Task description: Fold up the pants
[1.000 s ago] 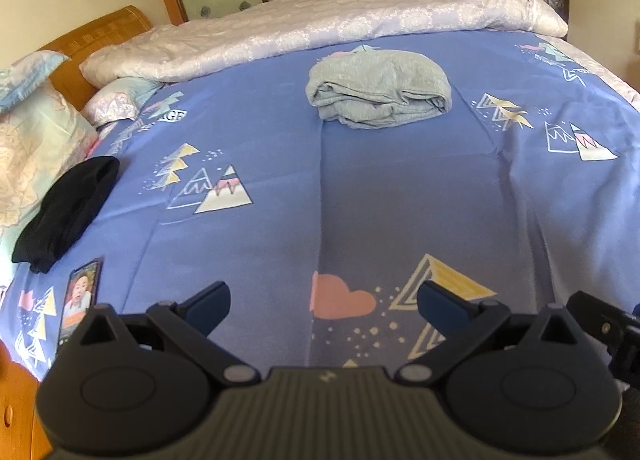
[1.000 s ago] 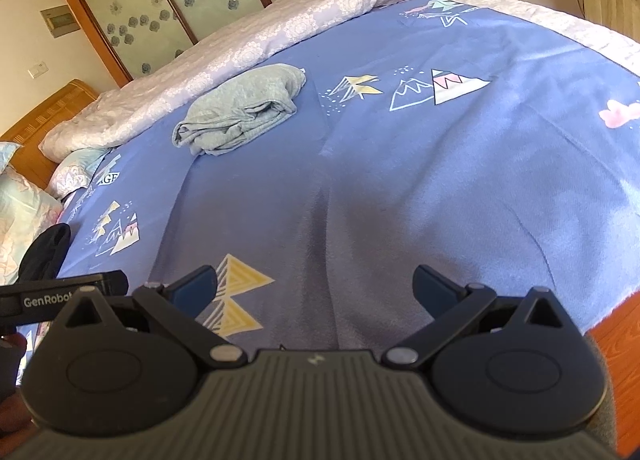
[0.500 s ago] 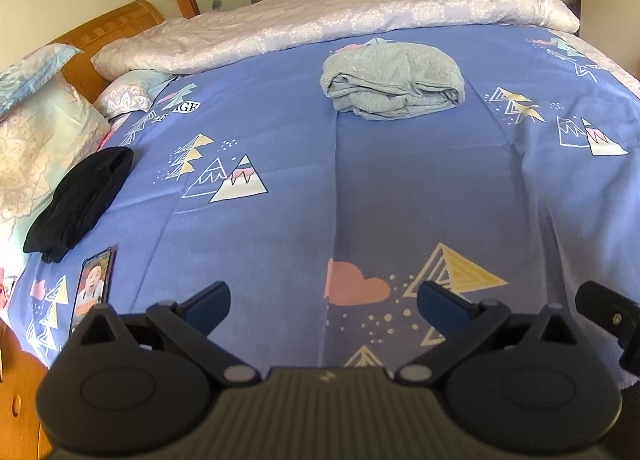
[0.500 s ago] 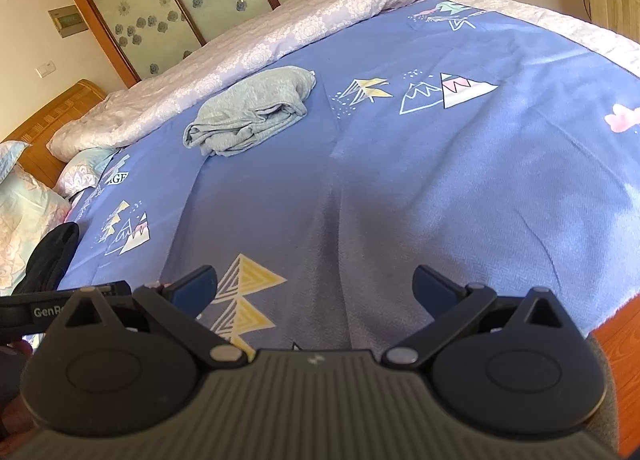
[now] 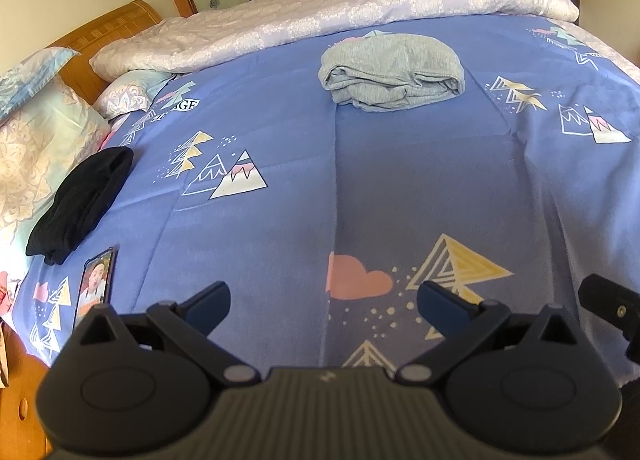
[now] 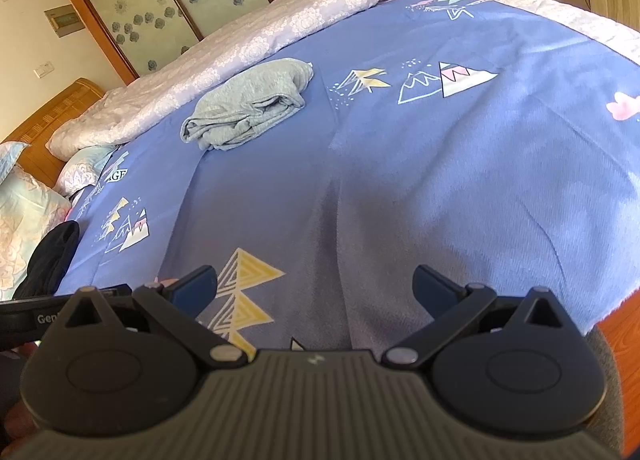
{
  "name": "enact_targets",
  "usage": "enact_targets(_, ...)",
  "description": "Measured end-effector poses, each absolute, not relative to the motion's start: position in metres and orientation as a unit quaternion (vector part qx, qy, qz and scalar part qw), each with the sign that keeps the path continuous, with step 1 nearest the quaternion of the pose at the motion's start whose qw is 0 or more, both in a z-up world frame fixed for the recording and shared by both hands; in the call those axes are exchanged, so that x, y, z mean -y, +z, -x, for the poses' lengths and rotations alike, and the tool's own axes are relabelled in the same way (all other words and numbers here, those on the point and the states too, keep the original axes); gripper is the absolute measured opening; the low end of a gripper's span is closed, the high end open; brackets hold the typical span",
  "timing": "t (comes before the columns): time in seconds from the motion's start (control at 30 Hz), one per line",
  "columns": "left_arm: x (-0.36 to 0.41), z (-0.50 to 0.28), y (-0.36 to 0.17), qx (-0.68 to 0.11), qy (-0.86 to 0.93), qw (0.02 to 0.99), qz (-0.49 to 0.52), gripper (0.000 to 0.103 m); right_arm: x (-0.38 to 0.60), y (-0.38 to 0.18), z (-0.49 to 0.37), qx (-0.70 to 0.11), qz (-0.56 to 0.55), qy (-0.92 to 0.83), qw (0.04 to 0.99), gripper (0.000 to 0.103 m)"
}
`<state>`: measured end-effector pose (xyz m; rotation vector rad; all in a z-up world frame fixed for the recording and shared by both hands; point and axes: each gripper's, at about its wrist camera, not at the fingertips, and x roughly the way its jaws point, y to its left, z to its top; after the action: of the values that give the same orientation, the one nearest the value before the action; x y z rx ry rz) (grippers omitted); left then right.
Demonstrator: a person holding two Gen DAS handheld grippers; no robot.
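Grey pants (image 5: 394, 73) lie folded in a compact bundle on the blue patterned bedsheet (image 5: 400, 187), toward the far side of the bed; the right wrist view shows the same pants (image 6: 250, 107) at upper left. My left gripper (image 5: 323, 300) is open over the near part of the sheet, far from the bundle, with nothing between its fingers. My right gripper (image 6: 315, 286) is likewise open and holds nothing, near the bed's front edge. The left gripper's body (image 6: 60, 310) shows at the left edge of the right wrist view.
A black garment (image 5: 80, 199) lies at the left beside patterned pillows (image 5: 36, 139). A phone (image 5: 96, 280) lies face up near the left front corner. A rolled lilac quilt (image 5: 320, 11) runs along the far side, a wooden headboard (image 5: 112, 27) at left.
Both grippers have drawn slightly back and tilted up, so the folded pants sit a little higher and farther in view. Both stay open; the pants have not moved.
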<state>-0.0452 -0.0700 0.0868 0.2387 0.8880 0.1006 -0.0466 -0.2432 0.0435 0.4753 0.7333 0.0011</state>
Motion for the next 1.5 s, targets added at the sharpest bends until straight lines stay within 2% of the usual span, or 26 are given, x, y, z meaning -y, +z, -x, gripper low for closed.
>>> enact_targets(1.5,0.0779,0.0446,0.0793,-0.442,0.038,0.886,-0.134,0.103,0.2413,0.0438,0.0475,-0.358,-0.232,-0.001,0.904,0.103)
